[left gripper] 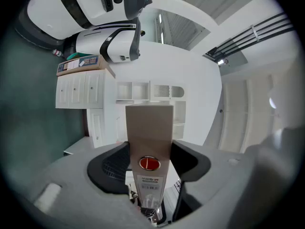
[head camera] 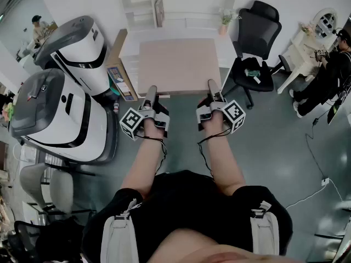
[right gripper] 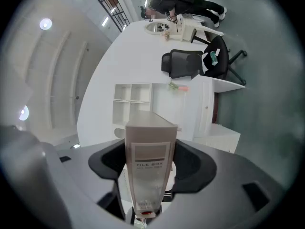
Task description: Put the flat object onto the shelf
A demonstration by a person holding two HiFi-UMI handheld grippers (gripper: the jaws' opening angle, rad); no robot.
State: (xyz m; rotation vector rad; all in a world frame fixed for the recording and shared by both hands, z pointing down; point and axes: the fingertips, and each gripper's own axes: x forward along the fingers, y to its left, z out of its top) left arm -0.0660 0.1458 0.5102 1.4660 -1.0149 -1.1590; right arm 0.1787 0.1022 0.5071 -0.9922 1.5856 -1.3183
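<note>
Left claw (left gripper: 150, 162), right claw (right gripper: 149, 168) clamping file box (head camera: 178, 66), shelf (head camera: 143, 4) beyond

On your left stand a near white-and-grey machine (head camera: 52, 111) and a far twin machine (head camera: 82, 43). To your far right, a black office chair (head camera: 255, 43) stands near a small potted plant (head camera: 225, 19). Further right, a person in black (head camera: 332, 73) sits at a white table (head camera: 299, 52).

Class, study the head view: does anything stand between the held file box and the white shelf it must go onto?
Nothing visible does. The file box hangs level before the shelf, with open space between them. An upright item stands inside the shelf, left of centre; a small plant stands off to the right.
</note>
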